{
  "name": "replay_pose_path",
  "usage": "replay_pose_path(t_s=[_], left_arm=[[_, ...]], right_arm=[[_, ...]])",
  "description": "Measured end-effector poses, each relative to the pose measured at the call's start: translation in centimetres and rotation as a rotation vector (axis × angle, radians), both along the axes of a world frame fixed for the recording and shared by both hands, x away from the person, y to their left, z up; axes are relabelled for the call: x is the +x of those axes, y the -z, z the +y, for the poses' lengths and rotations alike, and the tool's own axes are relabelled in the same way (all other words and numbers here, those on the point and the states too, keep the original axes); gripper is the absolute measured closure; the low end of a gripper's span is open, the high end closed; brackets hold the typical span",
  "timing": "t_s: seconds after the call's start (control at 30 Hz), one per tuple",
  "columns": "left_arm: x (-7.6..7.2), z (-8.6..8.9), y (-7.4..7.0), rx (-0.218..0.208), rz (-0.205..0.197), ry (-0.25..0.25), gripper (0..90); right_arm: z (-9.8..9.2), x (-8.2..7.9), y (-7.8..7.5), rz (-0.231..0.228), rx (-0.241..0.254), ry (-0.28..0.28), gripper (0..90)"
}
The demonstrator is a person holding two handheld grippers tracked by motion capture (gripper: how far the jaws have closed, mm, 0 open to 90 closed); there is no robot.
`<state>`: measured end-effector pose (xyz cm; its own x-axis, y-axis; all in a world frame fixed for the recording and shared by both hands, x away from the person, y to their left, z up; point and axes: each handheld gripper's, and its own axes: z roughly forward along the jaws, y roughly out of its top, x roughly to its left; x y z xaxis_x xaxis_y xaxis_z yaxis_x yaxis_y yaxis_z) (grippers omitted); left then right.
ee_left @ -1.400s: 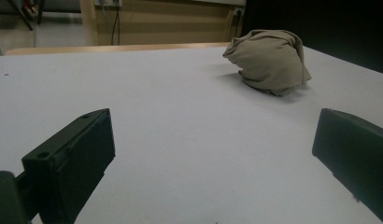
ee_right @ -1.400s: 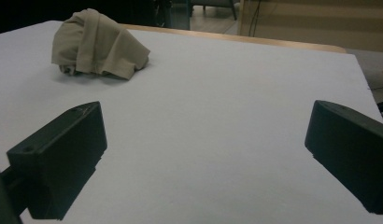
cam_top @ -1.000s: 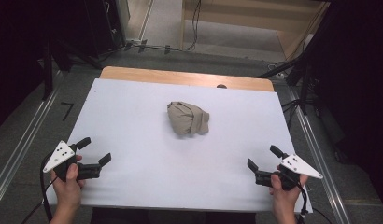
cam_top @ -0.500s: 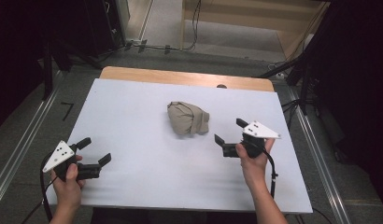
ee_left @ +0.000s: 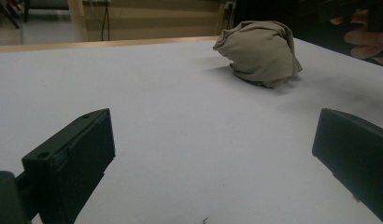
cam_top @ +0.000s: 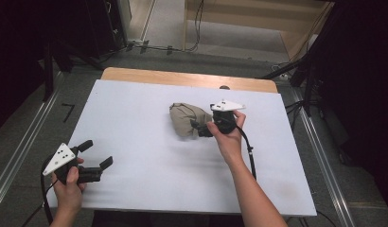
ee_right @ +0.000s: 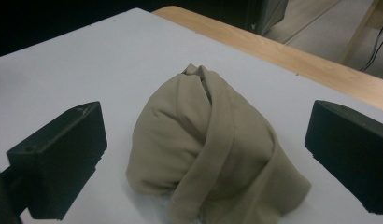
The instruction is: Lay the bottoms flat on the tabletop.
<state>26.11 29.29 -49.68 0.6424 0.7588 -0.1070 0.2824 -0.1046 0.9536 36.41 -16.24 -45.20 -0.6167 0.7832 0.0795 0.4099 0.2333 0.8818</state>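
At mid-table the bundled tan cloth (cam_top: pixel 185 118) sits ungrabbed between the right gripper's (cam_top: pixel 201 128) wide-open jaws, nothing lifted yet, while the left gripper (cam_top: pixel 96 158) waits open near the front edge.

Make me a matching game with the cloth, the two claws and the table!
Things:
1. cloth
2. left claw
3. right claw
4. table

Descriptions:
A. white on top, with a wooden far edge
B. tan, bunched in a lump
C. open, at the near left corner, far from the lump
D. open, right up at the lump

Pairs: 1-B, 2-C, 3-D, 4-A
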Motion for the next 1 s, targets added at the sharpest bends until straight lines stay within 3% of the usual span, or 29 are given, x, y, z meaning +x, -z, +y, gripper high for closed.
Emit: replay_pose_path(t_s=[0.2,0.3,0.33,0.37,0.47,0.53,0.63,0.7,0.8,0.83,0.93,1.0], left_arm=[[0.2,0.1,0.0,-0.011,0.013,0.013,0.0],[0.3,0.1,0.0,-0.01,0.017,0.016,0.0],[0.3,0.0,0.0,-0.005,0.02,0.018,0.0],[0.3,0.0,0.0,-0.005,0.02,0.018,0.0],[0.4,0.0,0.1,-0.003,0.03,0.016,0.0],[0.5,-0.1,0.1,-0.001,0.032,0.015,0.0],[0.5,-0.1,0.1,0.005,0.031,0.016,0.0],[0.4,-0.1,0.0,0.008,0.031,0.014,0.0],[0.4,0.0,-0.1,0.007,0.032,0.005,0.0],[0.4,0.0,-0.1,0.007,0.032,0.005,0.0],[0.4,-0.1,-0.3,0.018,0.033,0.004,0.0],[0.3,-0.3,-0.6,0.027,0.032,0.011,0.0]], right_arm=[[2.2,3.0,2.0,0.108,-0.018,-0.025,0.0],[2.7,3.6,2.6,0.132,-0.029,-0.018,0.0],[3.4,4.1,3.3,0.161,-0.077,0.001,0.0],[3.6,4.3,3.7,0.181,-0.089,-0.001,0.0],[3.9,4.4,4.4,0.209,-0.071,-0.001,1.0],[4.0,4.6,4.9,0.256,-0.047,-0.009,4.6],[4.1,4.6,5.3,0.282,-0.037,-0.044,12.6],[4.0,4.3,5.3,0.318,-0.006,-0.065,26.5],[3.7,3.5,4.7,0.272,-0.016,-0.076,39.8],[3.7,3.5,4.7,0.272,-0.016,-0.076,39.8],[3.6,2.4,3.9,0.223,-0.04,-0.071,42.4],[3.2,1.2,3.0,0.188,-0.03,-0.077,42.8]])
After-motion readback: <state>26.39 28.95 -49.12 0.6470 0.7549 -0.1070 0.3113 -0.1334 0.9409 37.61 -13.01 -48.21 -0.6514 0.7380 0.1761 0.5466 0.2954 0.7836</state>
